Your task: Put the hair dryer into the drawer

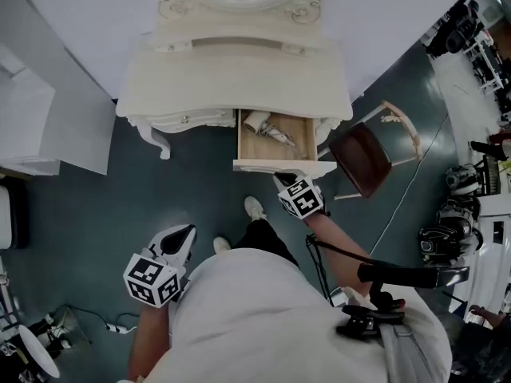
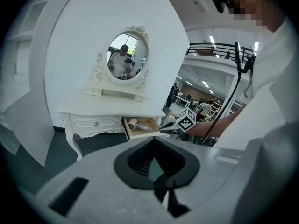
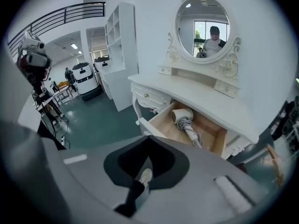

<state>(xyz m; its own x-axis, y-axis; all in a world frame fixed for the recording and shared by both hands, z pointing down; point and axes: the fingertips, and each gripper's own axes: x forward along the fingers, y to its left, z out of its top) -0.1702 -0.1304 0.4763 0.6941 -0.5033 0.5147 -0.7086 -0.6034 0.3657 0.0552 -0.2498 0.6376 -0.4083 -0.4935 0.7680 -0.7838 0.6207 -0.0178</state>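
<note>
A dark teal floor (image 1: pixel 96 214) filled most of the room, and a plain white wall (image 1: pixel 80 22) closed it off at the back. Against that wall stood a cream, carved dressing table with curved legs (image 1: pixel 239 78), topped by an oval mirror in an ornate cream frame (image 3: pixel 203 29). A white shelving unit (image 1: pixel 32 118) stood to the table's left. To its right was a cream-framed chair with a dark brown seat (image 1: pixel 363 158).

The table's pale wooden drawer (image 1: pixel 247 146) was pulled fully open. Inside it lay the white hair dryer (image 1: pixel 267 128), its barrel towards the back and its handle and grey cord running towards the drawer front. It was the only thing in the drawer.

The right gripper (image 1: pixel 286 182) was held just in front of the drawer's front panel. Its jaws were pressed together with nothing between them, and they were clear of the dryer. The left gripper (image 1: pixel 182 234) hung lower and well to the left, over bare floor. Its jaws were likewise closed and empty. The person's pale shoe (image 1: pixel 255 208) showed on the floor between the two grippers.
</note>
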